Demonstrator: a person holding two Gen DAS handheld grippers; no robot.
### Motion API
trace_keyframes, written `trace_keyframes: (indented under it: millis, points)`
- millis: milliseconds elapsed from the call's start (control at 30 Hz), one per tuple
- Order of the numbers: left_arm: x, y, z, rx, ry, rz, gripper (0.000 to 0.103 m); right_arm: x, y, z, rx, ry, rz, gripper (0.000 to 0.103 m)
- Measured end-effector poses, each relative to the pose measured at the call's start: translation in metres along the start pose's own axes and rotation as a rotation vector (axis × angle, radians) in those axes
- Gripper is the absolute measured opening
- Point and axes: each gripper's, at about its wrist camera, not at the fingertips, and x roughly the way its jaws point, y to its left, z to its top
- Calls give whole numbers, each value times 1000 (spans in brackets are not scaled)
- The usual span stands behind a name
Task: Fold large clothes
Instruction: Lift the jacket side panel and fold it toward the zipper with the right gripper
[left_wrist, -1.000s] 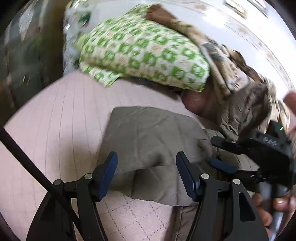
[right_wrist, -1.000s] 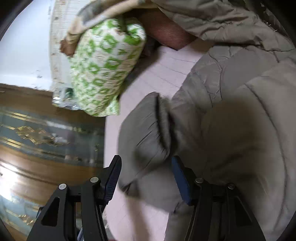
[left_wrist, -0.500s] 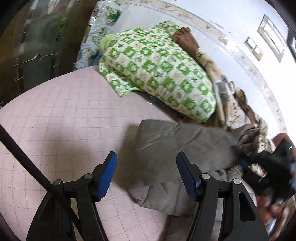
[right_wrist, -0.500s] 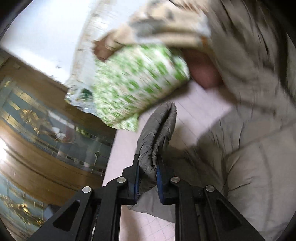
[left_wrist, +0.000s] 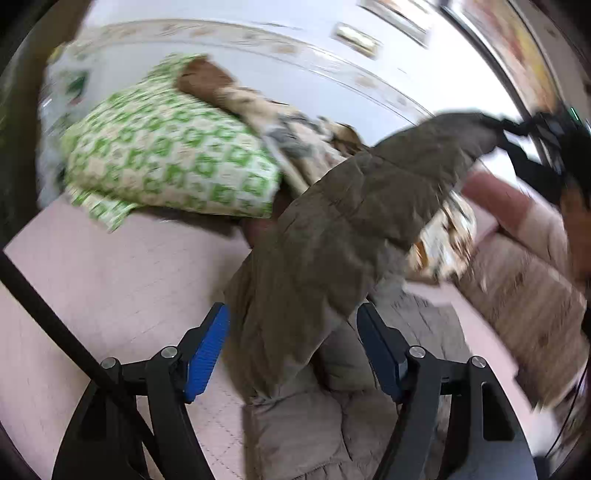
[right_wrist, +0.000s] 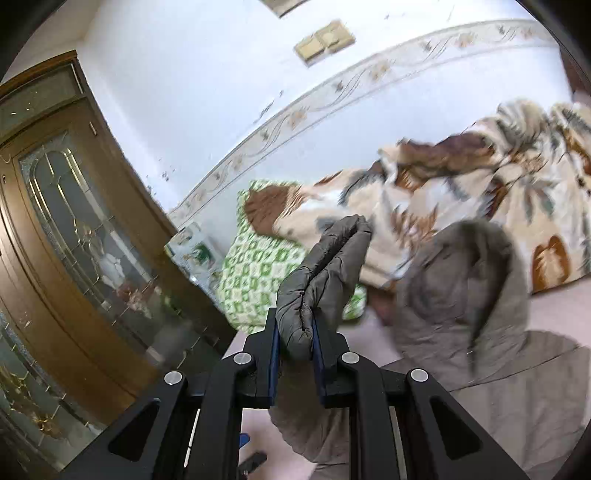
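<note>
A grey-brown padded jacket (left_wrist: 303, 424) lies on the pink quilted sheet (left_wrist: 110, 280). One sleeve (left_wrist: 343, 221) is pulled up off it and stretches toward the upper right. There my right gripper (left_wrist: 517, 129) is shut on the cuff. In the right wrist view the right gripper (right_wrist: 297, 343) pinches the folded cuff (right_wrist: 325, 266), with the hooded jacket body (right_wrist: 461, 302) hanging below to the right. My left gripper (left_wrist: 293, 350) is low over the jacket. Its jaws are opening, and the raised sleeve passes between the blue pads (left_wrist: 207, 354) without being pressed.
A green-and-white patterned pillow (left_wrist: 170, 162) lies at the far left of the bed, with a floral blanket (right_wrist: 480, 192) piled beside it along the white wall. A wooden door with glass panels (right_wrist: 74, 229) stands at the left. A person's pale sleeve (left_wrist: 524, 236) is at the right.
The right gripper shut on the sleeve cuff and rose high, pulling the sleeve up off the bed. The left gripper lifted, turned and widened slightly.
</note>
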Motion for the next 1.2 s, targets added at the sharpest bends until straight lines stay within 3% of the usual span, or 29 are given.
trace_keyframes:
  millis: [200,333,433,467,633,867,1200]
  points:
    - [38,-26,-19,39,118,-108,71,-32,-35,8,32,-19,-34,17]
    - [63,-38,-34,65,185,-120,68,-44,-52,2,34,-11,-47,17]
    - [80,-42,-38,84,199,-54,54,-49,-66,-6,45,-1,-49,17]
    - [85,-44,-40,94,194,0,49,-50,-70,-9,50,1,-49,17]
    - [98,-50,-45,179,172,199,46,-55,-96,-26,74,33,-57,17]
    - [101,-28,-45,138,222,226,43,-59,-154,-51,132,59,-157,17]
    - [112,-9,-52,74,297,309,43,-29,-240,-124,244,202,-290,17]
